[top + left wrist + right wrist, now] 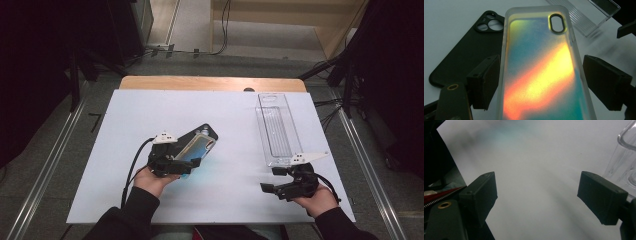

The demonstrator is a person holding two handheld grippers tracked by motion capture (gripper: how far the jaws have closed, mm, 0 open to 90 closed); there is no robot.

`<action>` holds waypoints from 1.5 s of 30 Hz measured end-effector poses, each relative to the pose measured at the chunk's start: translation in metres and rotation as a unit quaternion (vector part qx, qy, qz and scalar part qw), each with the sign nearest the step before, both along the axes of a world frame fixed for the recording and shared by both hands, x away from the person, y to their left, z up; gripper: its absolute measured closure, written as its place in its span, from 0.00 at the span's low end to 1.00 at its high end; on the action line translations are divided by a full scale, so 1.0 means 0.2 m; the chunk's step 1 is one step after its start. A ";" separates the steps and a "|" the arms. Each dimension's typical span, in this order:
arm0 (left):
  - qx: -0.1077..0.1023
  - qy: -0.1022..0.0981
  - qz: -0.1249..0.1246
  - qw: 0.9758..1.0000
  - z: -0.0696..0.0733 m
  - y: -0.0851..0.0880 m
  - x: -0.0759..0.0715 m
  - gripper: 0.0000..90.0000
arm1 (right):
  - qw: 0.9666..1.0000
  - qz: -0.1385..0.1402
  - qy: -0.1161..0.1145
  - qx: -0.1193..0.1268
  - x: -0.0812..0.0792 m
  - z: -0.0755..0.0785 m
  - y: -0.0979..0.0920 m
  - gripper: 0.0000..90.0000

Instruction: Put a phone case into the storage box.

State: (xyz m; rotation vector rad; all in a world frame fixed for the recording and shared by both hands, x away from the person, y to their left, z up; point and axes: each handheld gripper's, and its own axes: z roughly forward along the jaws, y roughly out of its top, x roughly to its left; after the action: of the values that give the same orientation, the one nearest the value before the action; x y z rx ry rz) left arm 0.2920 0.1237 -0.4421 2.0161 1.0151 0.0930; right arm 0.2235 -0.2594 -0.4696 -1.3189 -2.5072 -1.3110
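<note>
Left gripper [192,161] around iridescent phone case [196,145]

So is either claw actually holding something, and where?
The left claw straddles the iridescent phone case near its lower end; a firm grip cannot be told. The right claw is empty.

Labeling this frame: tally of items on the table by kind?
Phone cases: 2, the iridescent case and the black case
Clear plastic tray: 1
Total: 3
</note>
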 end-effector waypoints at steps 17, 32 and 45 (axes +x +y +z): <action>-0.024 -0.009 0.038 0.999 -0.07 -0.08 -0.04 0.19 | 0.999 -0.031 0.001 0.015 0.02 0.07 0.15 0.16; -0.036 -0.054 0.060 0.996 -0.11 -0.13 -0.08 0.19 | 0.997 -0.055 0.005 0.046 0.10 0.12 0.26 0.16; -0.039 -0.092 0.066 0.993 -0.15 -0.18 -0.13 0.19 | 0.996 -0.074 0.012 0.044 0.17 0.16 0.35 0.16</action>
State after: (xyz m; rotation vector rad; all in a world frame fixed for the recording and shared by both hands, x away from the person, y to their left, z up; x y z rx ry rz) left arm 0.2666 0.0881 -0.4725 1.8317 1.0169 0.3013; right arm 0.2584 -0.1894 -0.4370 -1.5171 -2.3452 -1.4049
